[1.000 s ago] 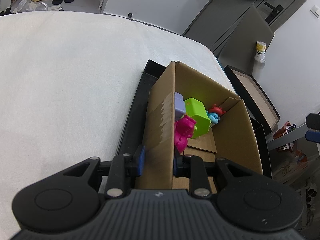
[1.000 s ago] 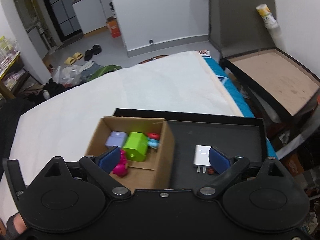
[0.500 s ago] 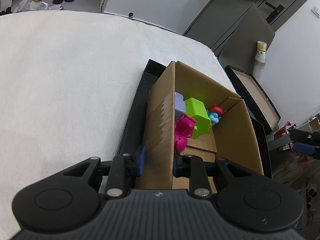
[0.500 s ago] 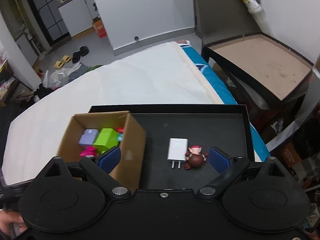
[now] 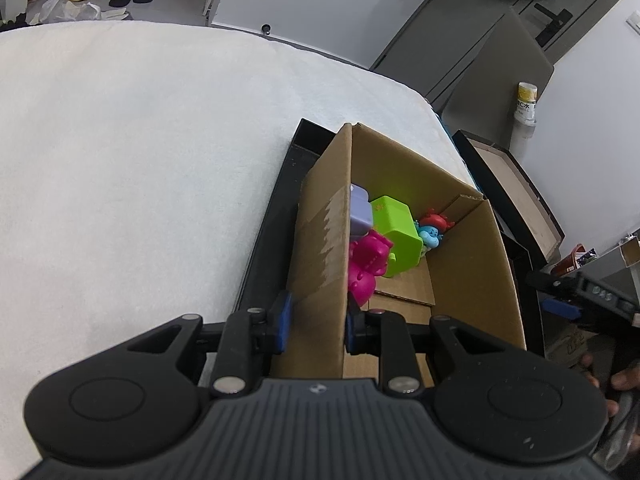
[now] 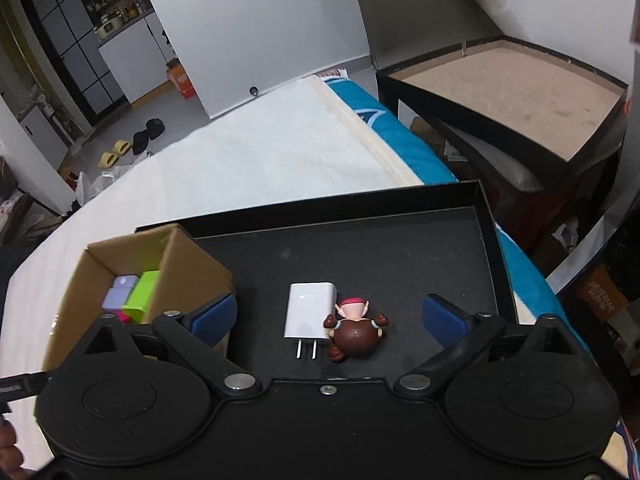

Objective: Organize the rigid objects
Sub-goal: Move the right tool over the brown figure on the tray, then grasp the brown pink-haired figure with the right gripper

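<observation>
My left gripper [image 5: 316,322] is shut on the near left wall of an open cardboard box [image 5: 320,232] that stands in a black tray [image 5: 272,224]. Inside the box lie a green block [image 5: 396,228], a magenta toy [image 5: 366,264], a lilac block [image 5: 360,212] and a small blue and red figure [image 5: 434,228]. My right gripper [image 6: 328,316] is open above the tray floor [image 6: 400,256], with a white charger plug [image 6: 308,312] and a brown doll figure [image 6: 354,330] lying between its pads. The box [image 6: 188,268] shows at the left.
The tray lies on a white mattress [image 5: 140,152] with a blue edge [image 6: 404,144]. A second black-framed tray with a brown base [image 6: 508,84] stands to the right. Shoes and bags lie on the floor [image 6: 132,140] beyond the bed.
My right gripper has moved right along the tray, from over the box to over the charger and the doll. The left gripper still holds the box wall, unmoved.
</observation>
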A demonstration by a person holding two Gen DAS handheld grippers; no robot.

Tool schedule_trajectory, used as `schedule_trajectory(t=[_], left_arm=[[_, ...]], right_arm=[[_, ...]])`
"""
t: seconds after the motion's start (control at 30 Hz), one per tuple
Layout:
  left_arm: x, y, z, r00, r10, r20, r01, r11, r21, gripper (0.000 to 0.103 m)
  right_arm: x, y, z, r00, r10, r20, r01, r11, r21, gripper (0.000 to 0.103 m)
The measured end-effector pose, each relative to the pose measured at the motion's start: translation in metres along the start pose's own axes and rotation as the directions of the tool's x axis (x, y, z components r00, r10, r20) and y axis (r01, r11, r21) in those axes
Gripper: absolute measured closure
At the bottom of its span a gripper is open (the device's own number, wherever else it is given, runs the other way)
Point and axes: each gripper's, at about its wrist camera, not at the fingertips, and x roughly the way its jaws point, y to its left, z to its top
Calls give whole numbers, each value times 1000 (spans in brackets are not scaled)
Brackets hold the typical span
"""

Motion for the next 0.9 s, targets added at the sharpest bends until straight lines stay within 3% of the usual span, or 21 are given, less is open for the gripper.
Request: schedule_trajectory(t=[0.5, 0.7, 0.83, 0.9], left_arm=[[1, -2, 0, 1000, 8, -6, -8, 1000, 2, 79], [1, -2, 0, 1000, 6, -4, -6, 1000, 0, 79], [1, -2, 0, 1000, 6, -4, -6, 1000, -1, 79], [1, -2, 0, 1000, 8, -4, -8, 1000, 1, 79]], right_arm=[[44, -16, -13, 996, -47, -74, 51, 998, 47, 5], [53, -12, -16, 993, -40, -107, 43, 999, 27, 27], [49, -9, -14, 996, 5, -92, -2, 999, 33, 54], [46, -9, -14, 996, 13, -89, -9, 999, 37, 58]])
